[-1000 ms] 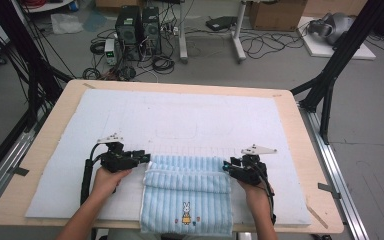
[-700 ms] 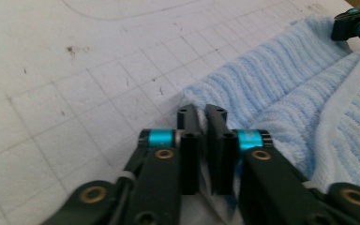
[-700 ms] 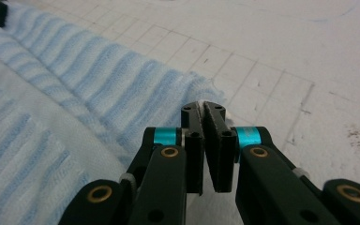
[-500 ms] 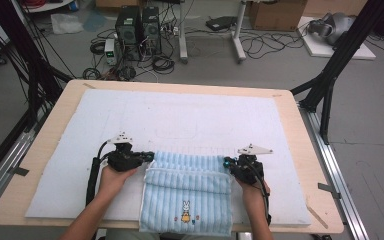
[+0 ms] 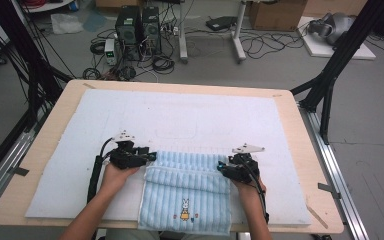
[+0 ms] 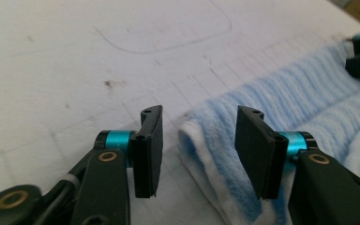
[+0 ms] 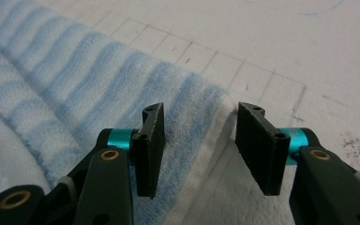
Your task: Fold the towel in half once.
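Observation:
A light blue striped towel (image 5: 185, 192) with a small rabbit motif lies folded on the white mat at the table's front middle. My left gripper (image 5: 151, 156) sits at its far left corner and my right gripper (image 5: 221, 169) at its far right corner. Both have just been opening their jaws. In the left gripper view the left gripper (image 6: 199, 150) stands open, and the towel's folded corner (image 6: 215, 140) lies loose between the pads. In the right gripper view the right gripper (image 7: 200, 147) is open over the towel's white-edged corner (image 7: 201, 112), which neither pad presses.
The white mat (image 5: 190, 115) covers most of the wooden table (image 5: 292, 125), with a faint drawn outline (image 5: 176, 131) beyond the towel. Black frame legs (image 5: 330, 85) stand at both sides. Computers and cables (image 5: 135, 30) lie on the floor behind.
Both hands have stayed at the towel's far corners, the right one edging slightly toward the towel. The towel lies as before.

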`<action>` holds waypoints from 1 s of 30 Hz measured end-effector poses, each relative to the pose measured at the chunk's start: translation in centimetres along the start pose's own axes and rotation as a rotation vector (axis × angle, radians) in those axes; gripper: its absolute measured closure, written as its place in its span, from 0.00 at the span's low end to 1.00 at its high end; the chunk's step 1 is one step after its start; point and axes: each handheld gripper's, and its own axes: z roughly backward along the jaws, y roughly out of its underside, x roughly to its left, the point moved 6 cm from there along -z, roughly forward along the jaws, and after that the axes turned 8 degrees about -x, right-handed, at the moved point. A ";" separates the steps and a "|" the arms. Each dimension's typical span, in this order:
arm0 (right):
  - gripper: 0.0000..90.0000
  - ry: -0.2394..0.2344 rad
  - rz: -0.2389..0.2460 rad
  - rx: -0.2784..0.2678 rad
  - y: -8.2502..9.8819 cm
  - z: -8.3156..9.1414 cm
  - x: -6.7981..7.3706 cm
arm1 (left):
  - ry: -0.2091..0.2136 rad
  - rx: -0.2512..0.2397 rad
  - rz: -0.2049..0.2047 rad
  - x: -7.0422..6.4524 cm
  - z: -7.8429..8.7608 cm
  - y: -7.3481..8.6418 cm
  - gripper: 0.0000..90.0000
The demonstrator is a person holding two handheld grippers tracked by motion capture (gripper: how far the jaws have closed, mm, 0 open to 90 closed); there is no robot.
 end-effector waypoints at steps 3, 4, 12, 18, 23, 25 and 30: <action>0.78 -0.032 0.011 0.018 -0.1 0.0 0.5 | -0.045 0.016 -0.070 -0.1 -0.1 0.0 0.84; 0.92 -0.059 0.010 0.019 -0.1 0.0 0.7 | -0.022 0.017 -0.047 -0.1 -0.2 0.0 0.95; 0.94 -0.088 -0.014 -0.060 -1.3 -0.5 0.0 | -0.025 -0.080 0.021 1.3 -0.3 -1.8 0.97; 0.94 -0.059 0.003 -0.074 -3.0 -2.2 -0.8 | -0.050 -0.089 0.016 2.8 -1.1 -3.3 0.97; 0.94 -0.021 0.026 -0.088 -4.7 -3.6 -1.5 | -0.053 -0.099 0.017 4.3 -1.8 -5.0 0.97; 0.94 -0.013 0.028 -0.107 -5.4 -4.0 -1.8 | -0.045 -0.114 0.016 4.9 -2.1 -5.5 0.96; 0.93 0.013 0.029 -0.119 -6.7 -5.3 -2.7 | -0.034 -0.165 -0.002 5.9 -2.9 -6.6 0.96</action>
